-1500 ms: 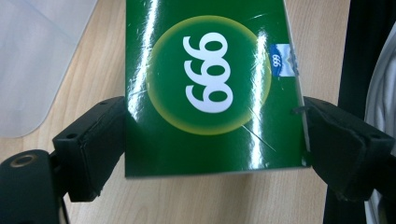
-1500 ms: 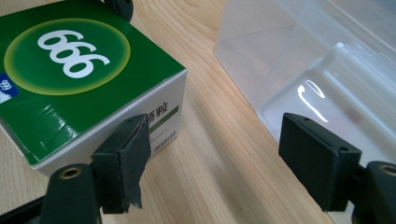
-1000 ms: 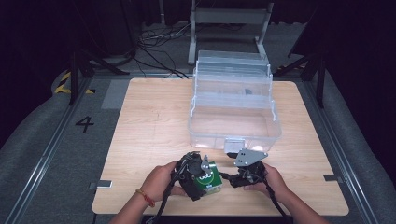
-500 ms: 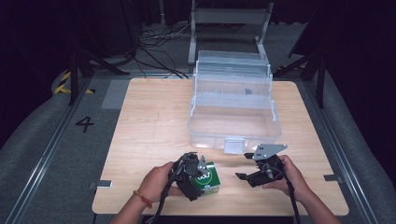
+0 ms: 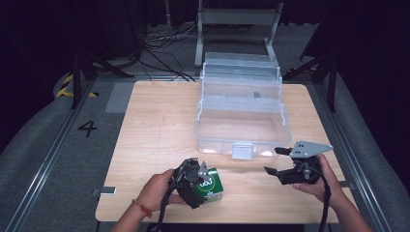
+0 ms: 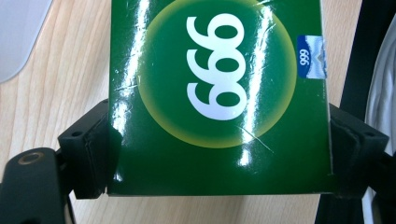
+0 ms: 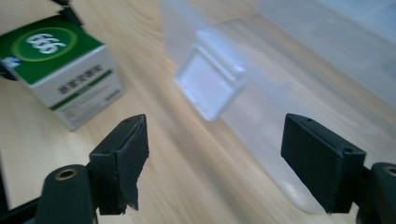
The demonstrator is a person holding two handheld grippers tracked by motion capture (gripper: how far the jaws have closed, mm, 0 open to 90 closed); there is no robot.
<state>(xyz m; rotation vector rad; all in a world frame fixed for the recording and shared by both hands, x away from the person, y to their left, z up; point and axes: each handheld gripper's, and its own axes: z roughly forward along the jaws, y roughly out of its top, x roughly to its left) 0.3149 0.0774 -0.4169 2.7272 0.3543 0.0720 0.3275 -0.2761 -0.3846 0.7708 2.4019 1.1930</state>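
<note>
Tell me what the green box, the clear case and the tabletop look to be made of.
Green box: likely glossy coated cardboard, given its streaky glare, fine scuffs and folded edges. Clear case: see-through moulded plastic, since the wood shows through its walls, with a frosted latch. Tabletop: pale wood or wood-look laminate with visible grain and a matte finish.

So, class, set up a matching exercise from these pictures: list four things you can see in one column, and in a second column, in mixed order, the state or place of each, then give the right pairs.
Column one:
1. green box
2. clear plastic case
3. left gripper
4. right gripper

Column two:
A. jaws apart, nothing between them
B. stands open at the far middle of the wooden table
C. clamped at both sides, near the table's front edge
D. jaws pressed on the sides of a box

Pairs: 1-C, 2-B, 3-D, 4-A
</note>
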